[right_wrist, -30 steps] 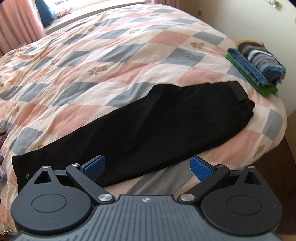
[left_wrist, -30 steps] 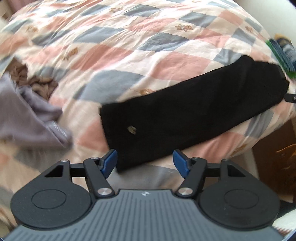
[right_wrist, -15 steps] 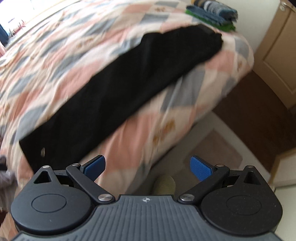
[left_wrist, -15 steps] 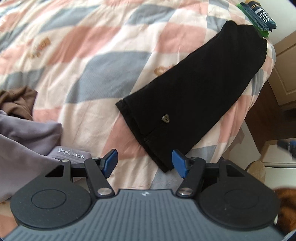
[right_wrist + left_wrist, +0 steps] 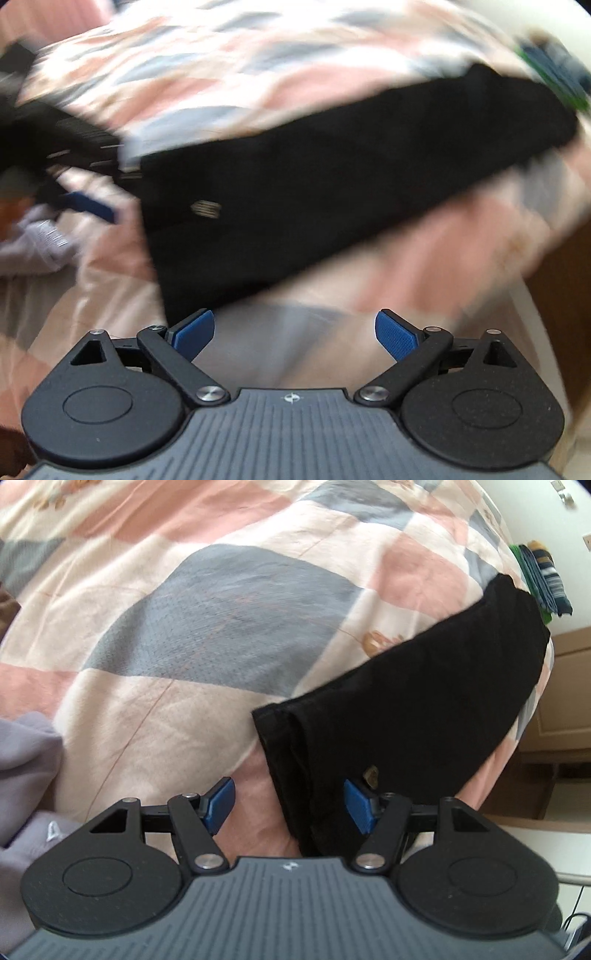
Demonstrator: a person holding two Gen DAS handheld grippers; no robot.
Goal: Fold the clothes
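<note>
Both your grippers came down to the black trousers [image 5: 406, 709] hem; left gripper [image 5: 290, 805] half open, right gripper [image 5: 295, 332] closing, both empty; you risk pinching the quilt [image 5: 221, 627] too

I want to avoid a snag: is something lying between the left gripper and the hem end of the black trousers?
Nothing visible does. The left gripper is open right over the hem of the black trousers, with only bare quilt around it. The grey garment lies off to the side.

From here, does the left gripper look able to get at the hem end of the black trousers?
Probably yes: the left gripper is open right over the black trousers, their hem corner already between the jaws, nothing covering it.
</note>
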